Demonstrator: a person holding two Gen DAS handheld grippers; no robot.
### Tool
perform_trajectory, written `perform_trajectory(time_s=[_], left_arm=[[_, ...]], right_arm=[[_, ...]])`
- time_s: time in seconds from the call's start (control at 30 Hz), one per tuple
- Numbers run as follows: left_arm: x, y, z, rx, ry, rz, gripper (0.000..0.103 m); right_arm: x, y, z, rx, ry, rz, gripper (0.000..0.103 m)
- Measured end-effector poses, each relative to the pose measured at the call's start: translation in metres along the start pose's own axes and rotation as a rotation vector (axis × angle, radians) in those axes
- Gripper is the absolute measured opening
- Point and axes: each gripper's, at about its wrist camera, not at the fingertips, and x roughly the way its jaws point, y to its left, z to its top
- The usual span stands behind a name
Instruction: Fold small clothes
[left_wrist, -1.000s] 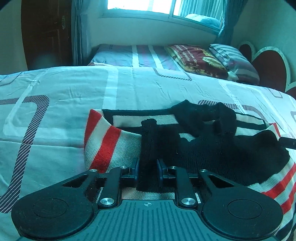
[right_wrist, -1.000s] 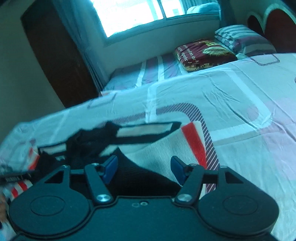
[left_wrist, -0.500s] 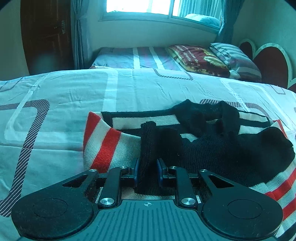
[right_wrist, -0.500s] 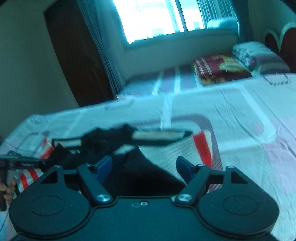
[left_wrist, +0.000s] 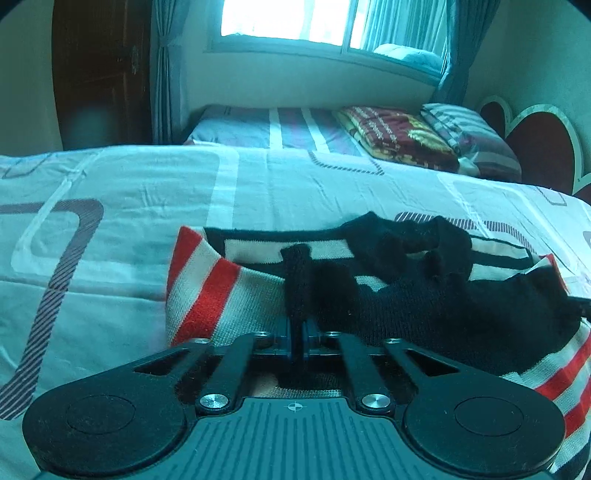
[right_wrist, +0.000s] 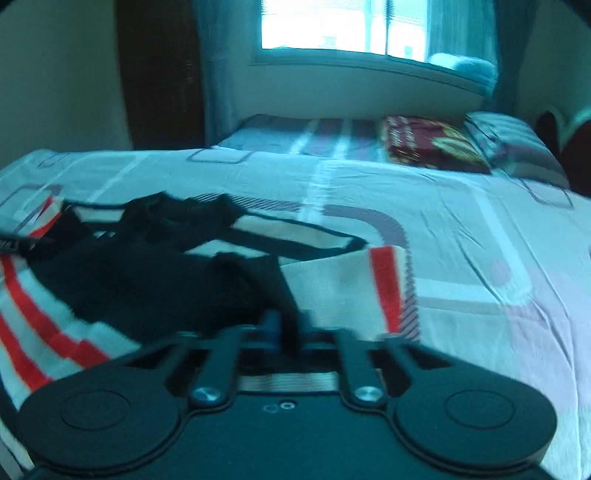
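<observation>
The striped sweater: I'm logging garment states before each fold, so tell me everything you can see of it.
The striped sweater is a small knit with black body panels and red and cream bands at its sides. It lies crumpled on the patterned bedsheet, black parts bunched over the striped ones. The left gripper has its jaws shut on a raised black ribbed fold at the near edge. The right gripper looks shut on another black fold, though that view is blurred.
</observation>
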Motion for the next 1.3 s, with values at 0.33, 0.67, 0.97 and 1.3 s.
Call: perform_trajectory(time_s=[0.33, 0.67, 0.97, 1.3], left_arm=[[-0.010, 0.006, 0.018, -0.063, -0.097, 0.034, 0.005], [0.028, 0.024, 0.016, -0.138, -0.038, 0.154, 0.005], [0.004, -0.004, 0.013, -0.004, -0.032, 0.141, 0.007], [-0.044, -0.046, -0.009, 0.096, -0.125, 0.059, 0.090]], right_arm=[[-0.001, -0.016, 0.024, 0.160, -0.080, -0.008, 0.005], [0.047, -0.035, 0.024, 0.226, 0.028, -0.175, 0.001], [0.013, -0.019, 0.026, 0.202, -0.025, -0.078, 0.022], [0.008, 0.054, 0.014, 0.090, 0.035, 0.072, 0.022]])
